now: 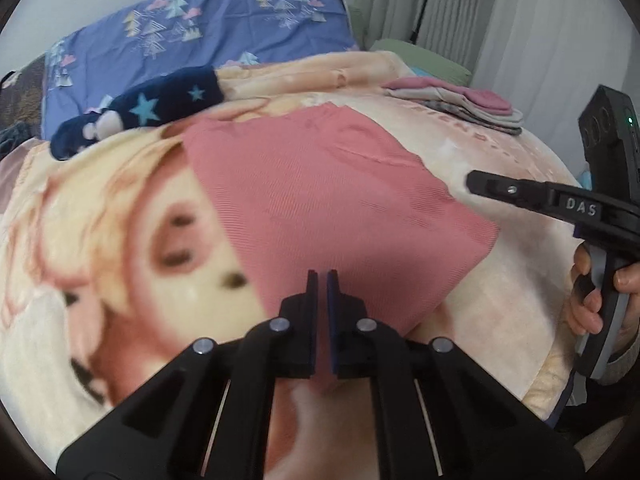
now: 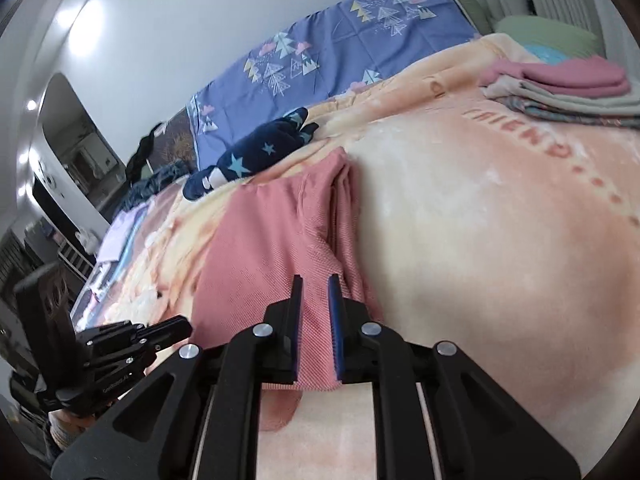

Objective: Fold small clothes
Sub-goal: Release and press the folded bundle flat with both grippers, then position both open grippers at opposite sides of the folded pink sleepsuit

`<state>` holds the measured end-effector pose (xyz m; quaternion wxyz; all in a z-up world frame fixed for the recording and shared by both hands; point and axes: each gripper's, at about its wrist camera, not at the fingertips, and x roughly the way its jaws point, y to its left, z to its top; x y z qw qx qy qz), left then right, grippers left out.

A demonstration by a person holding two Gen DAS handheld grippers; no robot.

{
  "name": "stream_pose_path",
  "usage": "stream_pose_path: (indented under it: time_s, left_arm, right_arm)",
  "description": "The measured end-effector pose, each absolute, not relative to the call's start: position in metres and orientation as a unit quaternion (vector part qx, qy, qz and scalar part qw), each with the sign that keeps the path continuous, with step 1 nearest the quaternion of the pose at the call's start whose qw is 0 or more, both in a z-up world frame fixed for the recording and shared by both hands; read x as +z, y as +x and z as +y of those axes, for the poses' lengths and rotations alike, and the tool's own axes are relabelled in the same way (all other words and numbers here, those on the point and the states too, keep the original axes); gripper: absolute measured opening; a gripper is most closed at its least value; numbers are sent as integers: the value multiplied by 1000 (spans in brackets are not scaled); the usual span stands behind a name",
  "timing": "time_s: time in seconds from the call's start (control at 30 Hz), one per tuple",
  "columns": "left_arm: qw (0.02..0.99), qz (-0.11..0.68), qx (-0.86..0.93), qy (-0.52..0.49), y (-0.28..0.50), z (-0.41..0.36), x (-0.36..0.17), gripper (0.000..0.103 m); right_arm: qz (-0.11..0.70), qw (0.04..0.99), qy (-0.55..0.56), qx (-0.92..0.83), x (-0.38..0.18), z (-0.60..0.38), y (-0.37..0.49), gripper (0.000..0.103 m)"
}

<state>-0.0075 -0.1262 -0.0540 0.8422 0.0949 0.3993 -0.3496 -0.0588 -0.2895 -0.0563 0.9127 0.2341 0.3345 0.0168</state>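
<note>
my left gripper [image 1: 322,276] has its jaws pressed together on the near edge of the pink garment [image 1: 328,196], a sliver of pink cloth showing between the blue pads. it points down at the bed, over the near lower corner of the cloth. my right gripper [image 2: 316,280] sits with its jaws a little apart and pink ribbed fabric filling the gap between them; i can't tell whether the pads truly press on it. from the left wrist view i see the right gripper side on at the garment's right edge, a hand [image 1: 588,296] wrapped round its handle.

the pink garment lies spread on the plush blanket [image 2: 500,220], mostly flat, with a bunched fold [image 2: 344,200] running along its right side as the right wrist camera sees it. the blanket is peach and cream with a big cartoon print and the word "friend" in pink letters.

beyond the garment, near its far corner, lies a navy star-patterned piece [image 1: 152,112]. well apart to the right at the far side of the blanket rests a stack of folded clothes [image 2: 568,88], pink on top. behind everything runs a blue bedcover with tree prints [image 1: 200,36], and past it a pale wall and curtains [image 1: 500,40].
</note>
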Motion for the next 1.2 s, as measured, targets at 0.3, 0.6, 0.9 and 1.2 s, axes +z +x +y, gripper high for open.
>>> stream_pose_path:
  time_s: [0.3, 0.6, 0.9, 1.2]
  left_arm:
    - [829, 432, -346, 77, 2, -129, -74, 6]
    - [856, 410, -306, 76, 39, -144, -60, 25]
    - [863, 390, -304, 101, 35, -150, -72, 25]
    - [863, 390, -310, 86, 37, -146, -74, 25]
  right_arm:
    - [389, 890, 236, 26, -79, -304, -37, 7]
    - [392, 898, 197, 31, -40, -318, 69, 20]
    - [391, 897, 204, 38, -62, -327, 128, 8]
    - [396, 900, 178, -33, -80, -349, 130, 4]
